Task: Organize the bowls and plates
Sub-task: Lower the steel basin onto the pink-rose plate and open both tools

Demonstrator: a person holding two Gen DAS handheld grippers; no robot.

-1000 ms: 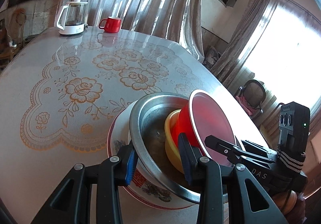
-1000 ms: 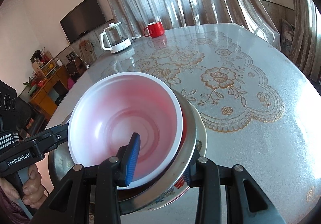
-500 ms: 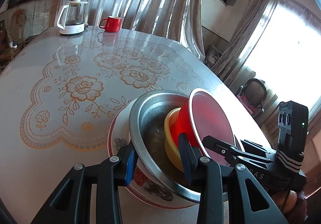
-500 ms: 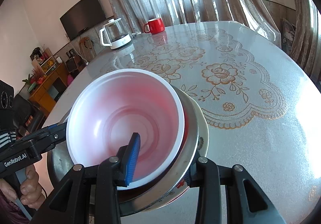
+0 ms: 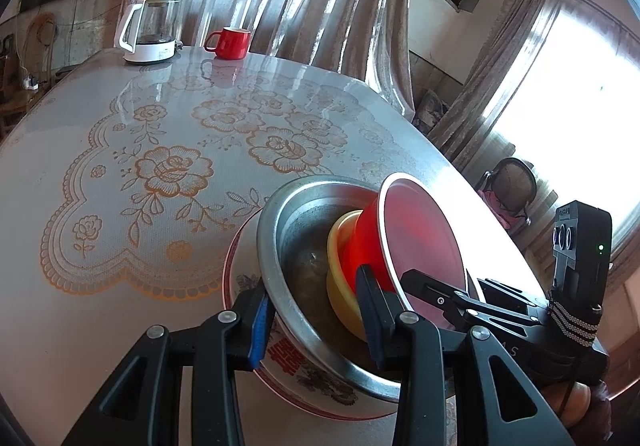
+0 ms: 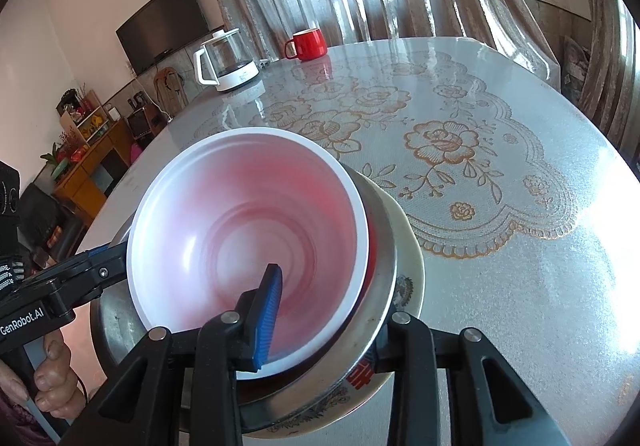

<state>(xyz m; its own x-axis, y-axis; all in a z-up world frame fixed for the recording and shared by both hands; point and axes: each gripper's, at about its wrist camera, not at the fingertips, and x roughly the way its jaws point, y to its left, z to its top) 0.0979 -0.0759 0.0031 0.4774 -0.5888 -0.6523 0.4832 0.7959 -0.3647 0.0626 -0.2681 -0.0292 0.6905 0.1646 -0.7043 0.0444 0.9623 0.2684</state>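
A stack stands near the table's front edge: a patterned ceramic plate point(image 5: 288, 362), a metal basin point(image 5: 296, 230) on it, a yellow bowl point(image 5: 338, 246) inside, and a red bowl with a white inside point(image 5: 420, 230) tilted in the yellow one. My left gripper point(image 5: 316, 316) straddles the basin's near rim, one finger outside and one inside. My right gripper point(image 6: 326, 320) straddles the far side of the stack, its left finger inside the red bowl point(image 6: 248, 238) and its right finger outside the basin point(image 6: 380, 254) and plate point(image 6: 408, 270). How tightly either grips is unclear.
A glass kettle point(image 5: 150, 28) and a red mug point(image 5: 230, 42) stand at the far end of the round table point(image 5: 120, 246) with a floral lace cover. A chair point(image 5: 512, 182) stands beyond the table's right edge. A TV point(image 6: 160, 22) and shelves line the left wall.
Both grippers and the whole stack have shifted slightly together; the grips look the same.
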